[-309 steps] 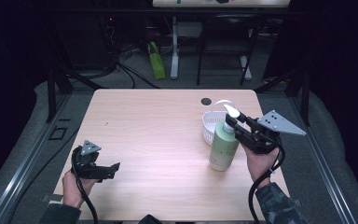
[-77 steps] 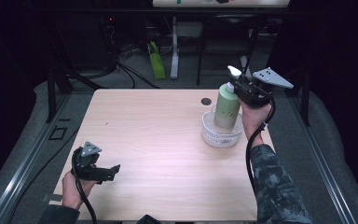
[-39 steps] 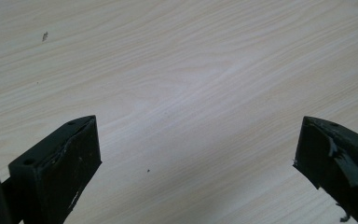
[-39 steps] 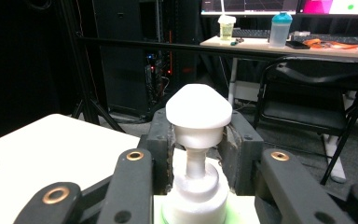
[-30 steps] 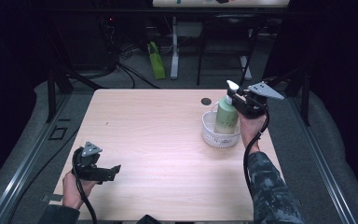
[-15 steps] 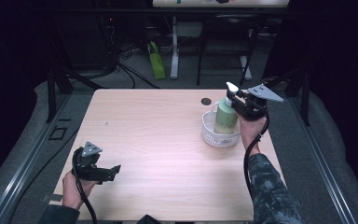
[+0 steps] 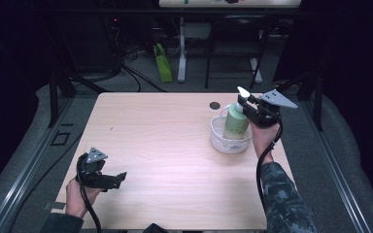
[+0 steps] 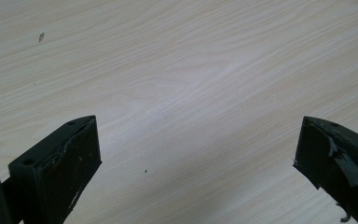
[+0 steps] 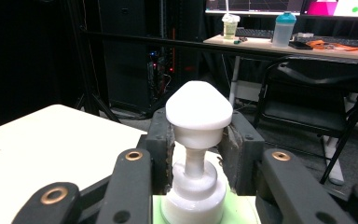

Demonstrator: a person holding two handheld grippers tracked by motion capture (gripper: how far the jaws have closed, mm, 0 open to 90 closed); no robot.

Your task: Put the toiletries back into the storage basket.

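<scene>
A pale green pump bottle (image 7: 235, 124) with a white pump head (image 9: 198, 112) stands upright inside a white mesh basket (image 7: 219, 141) at the right of the wooden table. My right gripper (image 7: 246, 108) is at the bottle's top, shut on its white pump collar, with one jaw on each side in the right gripper view (image 9: 198, 144). My left gripper (image 7: 119, 177) hovers low near the table's front left corner. Its jaws stand wide open in the left gripper view (image 8: 196, 158), with bare wood between them.
A small dark round hole (image 7: 214, 105) sits in the table (image 7: 165, 141) just behind the basket. Beyond the far edge are desk legs, cables, a green object (image 7: 163, 68) on the floor and a black chair (image 9: 317, 98).
The right gripper lifted the bottle off the table, carried it back over the basket and lowered it inside; over the last second it sank a little. The left gripper stayed still.
</scene>
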